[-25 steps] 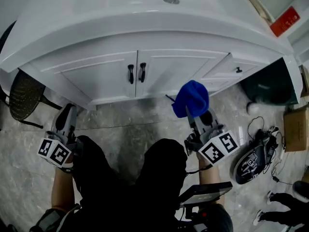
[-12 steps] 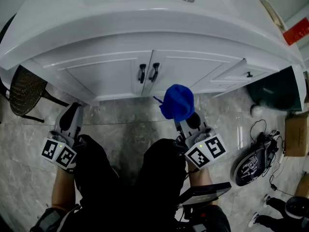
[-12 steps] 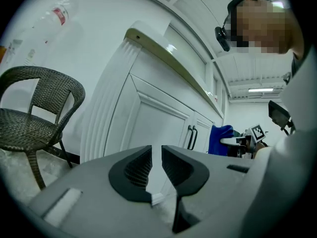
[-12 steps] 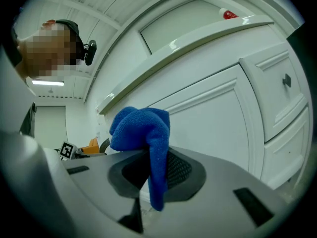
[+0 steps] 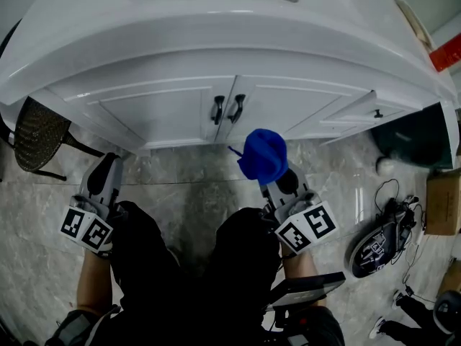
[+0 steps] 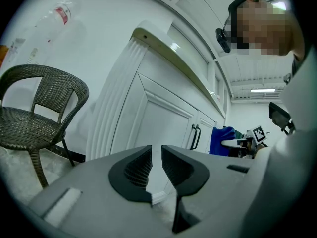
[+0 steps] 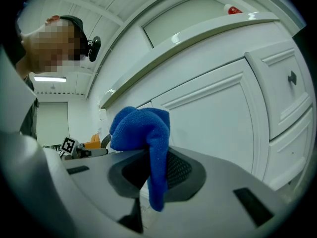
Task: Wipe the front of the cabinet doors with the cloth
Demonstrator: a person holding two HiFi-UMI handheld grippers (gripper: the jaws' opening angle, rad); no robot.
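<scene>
Blue cloth (image 5: 263, 155) sits bunched in the right gripper (image 7: 154, 170), whose jaws are clamped on it. One fold hangs down between them and the rest mounds above the tips. In the head view the cloth lies at about 5 o'clock from the two black handles (image 5: 227, 109), where the white cabinet doors (image 5: 166, 110) meet. It is close in front of the right-hand door, though no view shows whether it touches. The left gripper (image 6: 156, 165) is low at 8 o'clock, well apart from the cloth. Its jaws are drawn in to a hairline slit with nothing between them, aimed at the left-hand door. A dark wicker chair (image 5: 36, 141) stands at 9 o'clock on the grey marbled floor (image 5: 187, 182).
</scene>
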